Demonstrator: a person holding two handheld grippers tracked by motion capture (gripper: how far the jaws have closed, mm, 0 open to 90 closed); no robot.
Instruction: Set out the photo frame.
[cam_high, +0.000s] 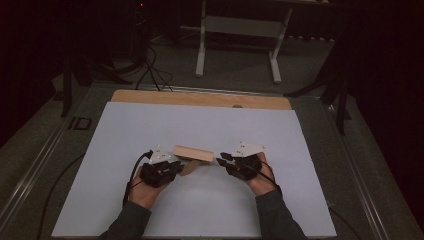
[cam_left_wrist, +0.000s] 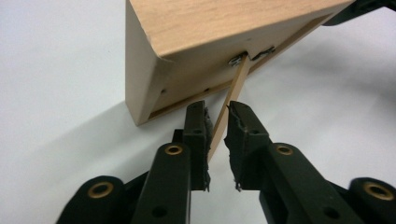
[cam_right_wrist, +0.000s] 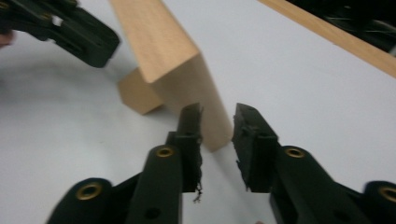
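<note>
Pale wooden picture-frame-like block (cam_high: 192, 154) stands on the white sheet covering the table (cam_high: 150, 125), roughly at centre and near the person's edge, between the two hand-held tools. Left gripper view: back of the block faces the camera, a recessed panel inside a raised border, with a thin flat wooden strut (cam_left_wrist: 229, 109) hinged at a small metal fitting (cam_left_wrist: 239, 59) and angling down toward the camera. Left gripper (cam_left_wrist: 217, 123): jaws narrowly parted, straddling the strut; the left pad looks to touch it, the right pad stands just off, so contact is partial and no firm clamp is evident. Right gripper (cam_right_wrist: 217, 126): jaws open, holding nothing, poised just beside the block's near end corner; the corner sits behind the gap, whether touching I cannot tell from this blurred view. Judgement: step in hand is swinging or setting the strut while the block is steadied. To do it well, close the right jaws on the block's end first, then grip the strut low, away from the hinge, and pivot gently about the fitting; the strut looks thin and may snap if twisted. Containers: none on the table; the recess in the block's back holds nothing loose.
</note>
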